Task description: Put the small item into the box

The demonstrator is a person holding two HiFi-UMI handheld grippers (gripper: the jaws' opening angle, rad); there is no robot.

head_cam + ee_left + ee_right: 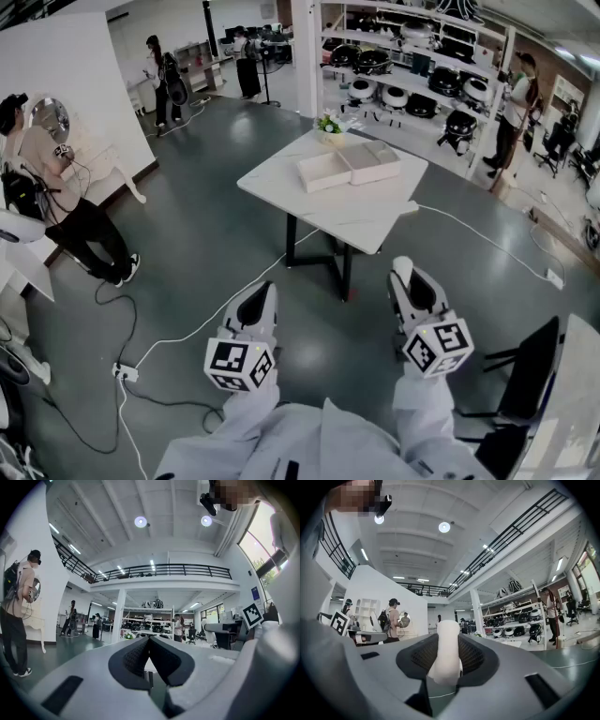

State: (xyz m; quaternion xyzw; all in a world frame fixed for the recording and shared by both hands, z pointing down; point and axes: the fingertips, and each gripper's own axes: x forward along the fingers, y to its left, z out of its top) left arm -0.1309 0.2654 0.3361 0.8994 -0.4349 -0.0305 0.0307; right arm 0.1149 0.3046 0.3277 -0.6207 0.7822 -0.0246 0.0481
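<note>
A small white rounded item (447, 651) stands upright between the dark pads of my right gripper (446, 665), which is shut on it. In the head view its tip (402, 269) pokes out of the right gripper (409, 281), low and right of centre. My left gripper (263, 291) is beside it at the lower left. Its jaws (149, 641) meet at the tip with nothing between them. The open white box (349, 166), with tray and lid side by side, lies on the white table (328, 216) well ahead of both grippers.
A small pot of flowers (328, 123) stands on the table's far edge. A black chair (527, 375) is close on my right. Cables and a power strip (125, 372) lie on the grey floor. A person (66, 202) stands at the left; shelves of cookware (412, 80) are behind the table.
</note>
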